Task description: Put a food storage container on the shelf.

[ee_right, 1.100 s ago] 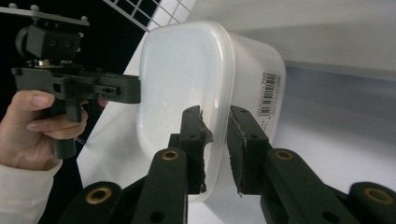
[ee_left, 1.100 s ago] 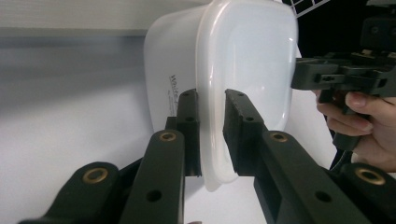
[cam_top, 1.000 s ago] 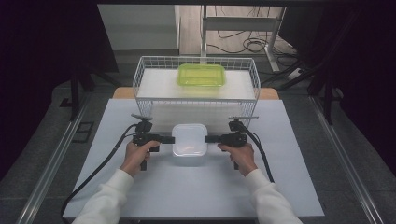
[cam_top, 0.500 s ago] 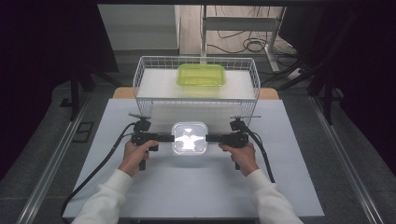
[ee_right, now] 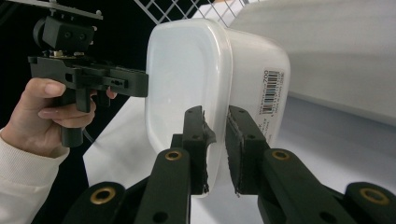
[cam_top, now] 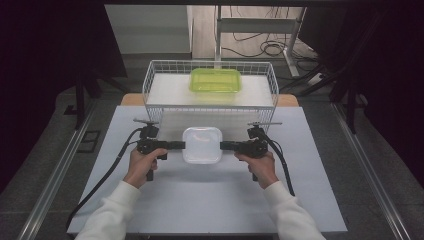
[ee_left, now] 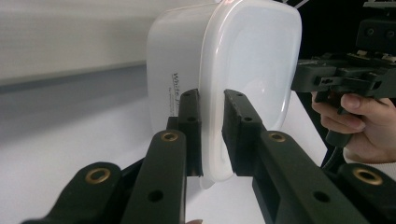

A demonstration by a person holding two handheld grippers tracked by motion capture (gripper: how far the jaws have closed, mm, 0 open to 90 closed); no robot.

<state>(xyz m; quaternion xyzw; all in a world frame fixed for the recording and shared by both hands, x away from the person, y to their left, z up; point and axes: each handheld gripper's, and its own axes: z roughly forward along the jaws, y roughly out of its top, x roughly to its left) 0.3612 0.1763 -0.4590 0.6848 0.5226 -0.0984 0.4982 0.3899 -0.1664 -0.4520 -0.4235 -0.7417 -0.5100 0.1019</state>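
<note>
A white plastic container with a lid [cam_top: 202, 145] hangs just above the table, held from both sides. My left gripper [cam_top: 181, 145] is shut on its left rim, and in the left gripper view the pads [ee_left: 190, 116] pinch the lid edge of the container [ee_left: 247, 60]. My right gripper [cam_top: 224, 146] is shut on the right rim. The right gripper view has its jaws [ee_right: 216, 116] clamped on the container [ee_right: 187, 70], whose barcode label faces right.
A white wire basket [cam_top: 150, 85] stands at the table's far edge, directly behind the held container. A green translucent lidded box [cam_top: 215, 80] lies inside it. The white table sheet [cam_top: 200, 200] stretches toward me. Cables trail from both grippers.
The container has risen slightly between both grippers, the left hand lifting most. A bright glare on its lid half a second ago is gone.
</note>
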